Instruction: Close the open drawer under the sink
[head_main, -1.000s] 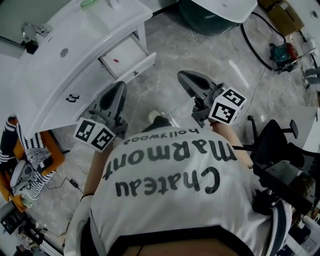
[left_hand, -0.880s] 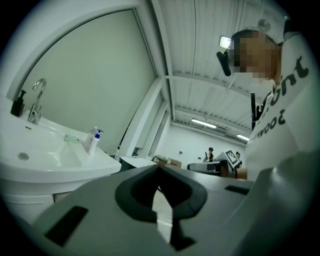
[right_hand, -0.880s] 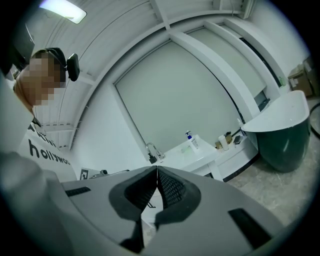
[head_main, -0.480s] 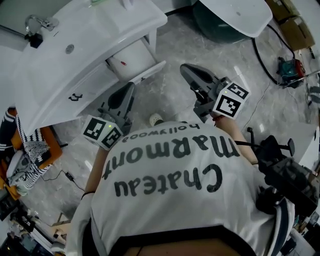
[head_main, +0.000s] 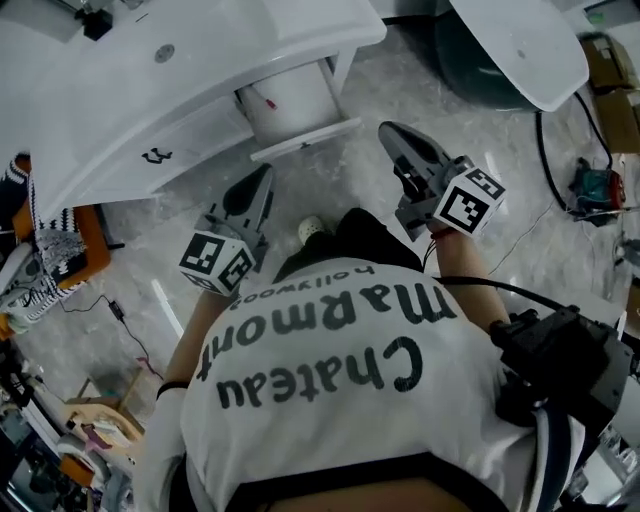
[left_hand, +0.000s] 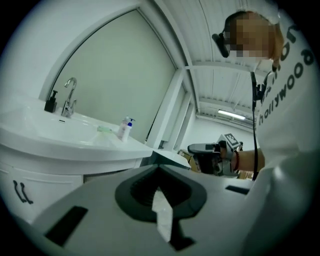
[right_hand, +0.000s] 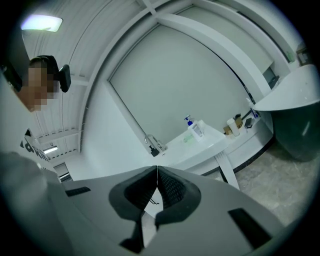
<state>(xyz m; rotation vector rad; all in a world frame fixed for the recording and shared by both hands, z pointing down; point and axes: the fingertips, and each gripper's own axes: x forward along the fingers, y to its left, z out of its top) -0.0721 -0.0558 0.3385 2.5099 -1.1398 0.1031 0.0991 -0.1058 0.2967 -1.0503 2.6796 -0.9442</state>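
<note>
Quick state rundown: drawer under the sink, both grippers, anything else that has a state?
Drawer under the sink: open, pulled out.
Cabinet front with the dark handle: closed.
Left gripper: shut, nothing between the jaws.
Right gripper: shut, nothing between the jaws.
Pump bottle: upright.
</note>
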